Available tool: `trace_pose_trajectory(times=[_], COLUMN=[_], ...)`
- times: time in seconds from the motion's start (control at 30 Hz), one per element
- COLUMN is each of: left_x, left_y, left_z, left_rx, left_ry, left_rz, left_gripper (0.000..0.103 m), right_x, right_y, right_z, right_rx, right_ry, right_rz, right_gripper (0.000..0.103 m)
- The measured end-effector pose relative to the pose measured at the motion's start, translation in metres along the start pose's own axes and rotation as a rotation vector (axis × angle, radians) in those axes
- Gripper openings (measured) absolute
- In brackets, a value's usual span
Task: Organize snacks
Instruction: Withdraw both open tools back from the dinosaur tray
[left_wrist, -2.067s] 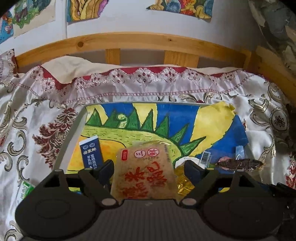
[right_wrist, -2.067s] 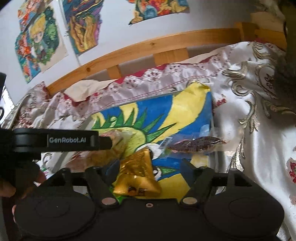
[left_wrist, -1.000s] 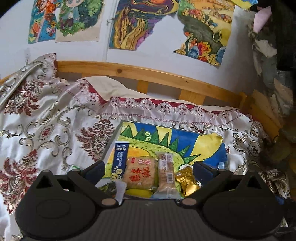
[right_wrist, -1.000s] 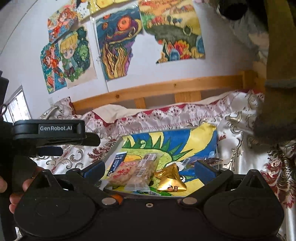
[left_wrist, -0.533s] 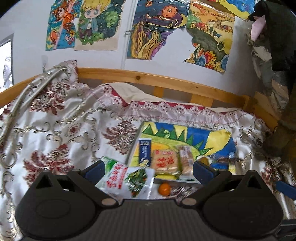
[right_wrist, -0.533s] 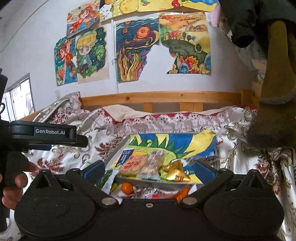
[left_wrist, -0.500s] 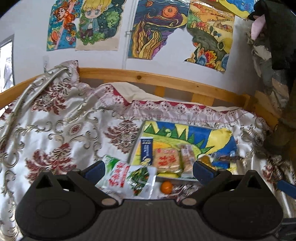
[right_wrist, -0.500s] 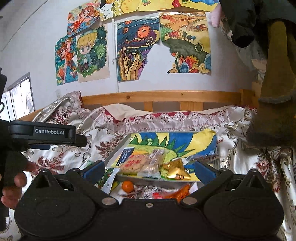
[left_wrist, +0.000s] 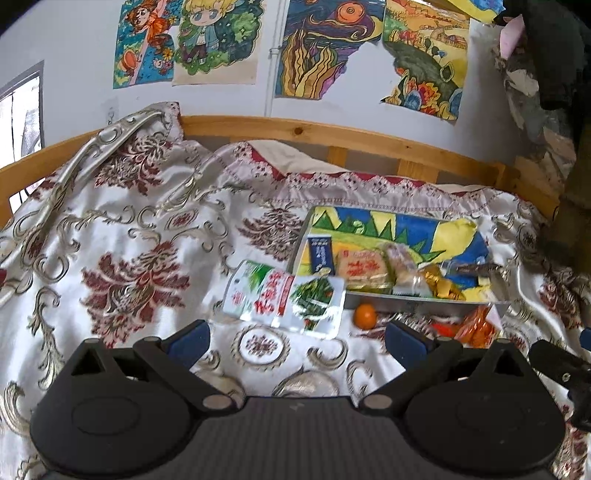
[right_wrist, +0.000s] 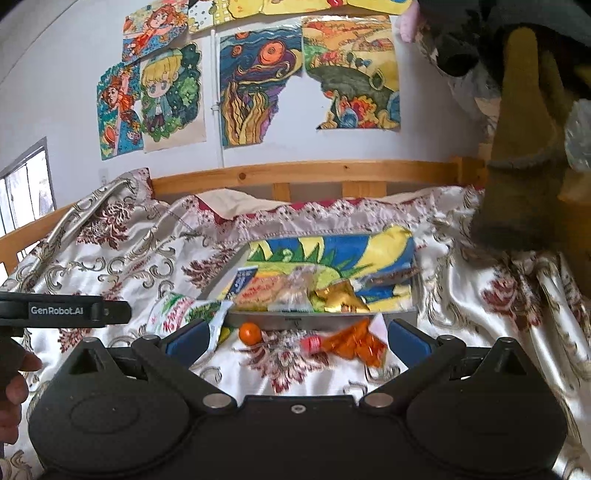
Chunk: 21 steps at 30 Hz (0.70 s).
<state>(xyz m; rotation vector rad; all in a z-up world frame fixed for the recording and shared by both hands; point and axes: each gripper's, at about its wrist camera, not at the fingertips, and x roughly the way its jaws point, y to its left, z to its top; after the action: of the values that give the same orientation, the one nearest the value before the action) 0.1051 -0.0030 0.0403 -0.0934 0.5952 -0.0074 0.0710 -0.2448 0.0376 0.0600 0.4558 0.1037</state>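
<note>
A shallow tray (left_wrist: 424, 297) lined with a bright drawing lies on the patterned bedspread. In it sit a dark blue packet (left_wrist: 320, 252), a square biscuit pack with red print (left_wrist: 360, 266), a clear-wrapped cake (left_wrist: 402, 266), a gold foil snack (left_wrist: 441, 284) and a dark stick snack (left_wrist: 476, 267). In front of the tray lie a white, green and red pouch (left_wrist: 284, 297), a small orange (left_wrist: 365, 316) and an orange wrapper (right_wrist: 352, 341). My left gripper (left_wrist: 297, 338) is open and empty, well short of the pouch. My right gripper (right_wrist: 295, 338) is open and empty, near the orange wrapper.
A wooden bed rail (left_wrist: 332, 134) runs along the wall behind the bedspread, under several posters. Clothes hang at the right (right_wrist: 524, 147). A hand (right_wrist: 13, 387) holds the left gripper's handle at the left edge of the right wrist view.
Both grippers have pulled back and up from the tray, leaving the biscuit pack and gold snack in it. The pouch, orange and orange wrapper have come into view.
</note>
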Motion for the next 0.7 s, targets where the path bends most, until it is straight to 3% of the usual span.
trace_pose_trajectory(times=[0.37, 0.7], left_x=[-0.005, 0.005], left_y=[0.007, 0.014], left_z=[-0.035, -0.065], left_rx=[0.054, 0.066], left_ry=[0.01, 0.097], left_rz=[0.018, 0.044], left_gripper=[0.103, 0.103], right_x=[-0.004, 0.005], right_y=[0.005, 0.015], right_z=[-0.034, -0.056], right_rx=[0.009, -0.004], right_ry=[0.055, 0.123], right_rz=[-0.035, -0.025], right_gripper=[0.102, 0.102])
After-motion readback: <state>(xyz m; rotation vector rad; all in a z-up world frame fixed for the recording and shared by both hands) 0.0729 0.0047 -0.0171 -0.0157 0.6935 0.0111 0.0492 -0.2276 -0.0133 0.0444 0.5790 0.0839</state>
